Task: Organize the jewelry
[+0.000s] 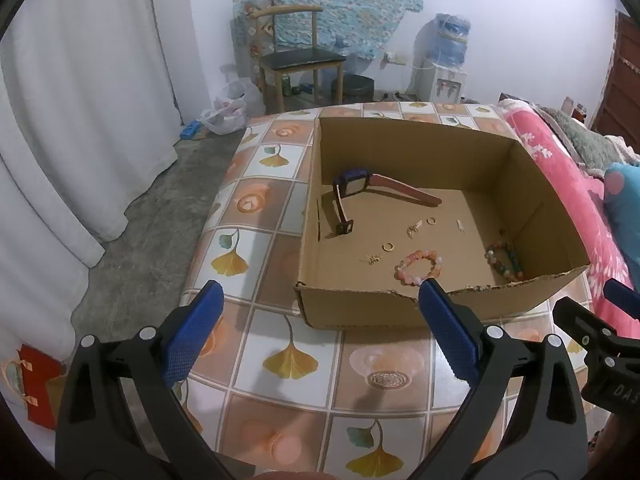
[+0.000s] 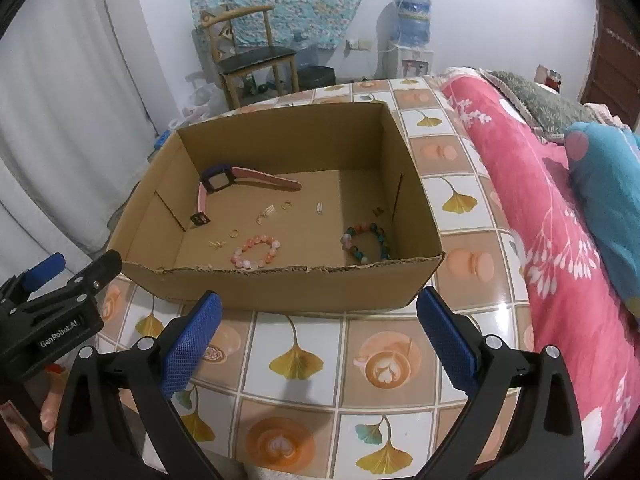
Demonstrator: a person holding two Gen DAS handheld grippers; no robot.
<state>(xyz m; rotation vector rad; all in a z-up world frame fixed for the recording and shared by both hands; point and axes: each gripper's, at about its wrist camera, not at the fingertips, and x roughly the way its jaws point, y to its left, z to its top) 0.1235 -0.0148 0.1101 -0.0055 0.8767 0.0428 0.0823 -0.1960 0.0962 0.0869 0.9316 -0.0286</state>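
Left gripper (image 1: 318, 334): jaws spread wide, holding nothing, hovering over the tiled tabletop (image 1: 280, 360) short of the cardboard box (image 1: 360, 312). Right gripper (image 2: 320, 334): jaws likewise wide apart and empty, just beside the left. The box's torn near wall stood between both grippers and the jewelry. Inside, on the box floor: pink-strapped watch (image 2: 224, 184) at rear left; pink bead bracelet (image 2: 256, 254) near the front wall; multicolour bead bracelet (image 2: 366, 242) at front right; small gold rings (image 2: 234, 233) and earrings scattered between. Pink blanket (image 2: 540, 220) along the tabletop's right edge.
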